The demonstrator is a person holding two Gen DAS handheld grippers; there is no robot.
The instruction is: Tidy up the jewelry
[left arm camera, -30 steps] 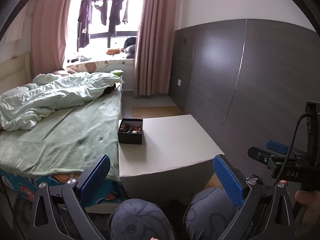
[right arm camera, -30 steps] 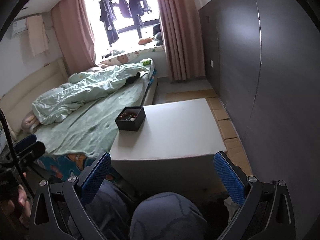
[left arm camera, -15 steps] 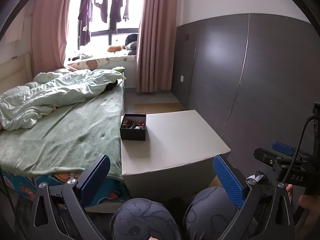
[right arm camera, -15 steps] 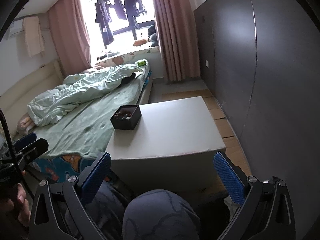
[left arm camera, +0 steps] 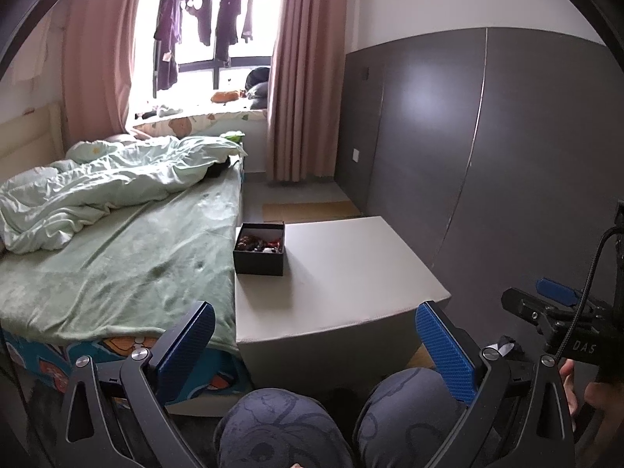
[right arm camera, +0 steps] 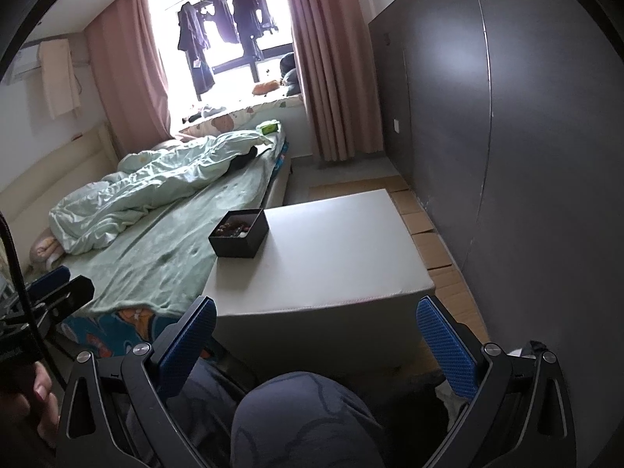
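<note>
Jewelry (left arm camera: 260, 242) in black box (left arm camera: 257, 263), pieces indistinct

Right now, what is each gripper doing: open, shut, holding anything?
Left gripper: open, holding nothing, short of the table.
Right gripper: open, holding nothing, also short of the box.

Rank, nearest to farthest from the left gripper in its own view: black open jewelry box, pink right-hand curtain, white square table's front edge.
1. White square table's front edge, just ahead.
2. Black open jewelry box, on the table's far-left corner.
3. Pink right-hand curtain, at the back by the window.
</note>
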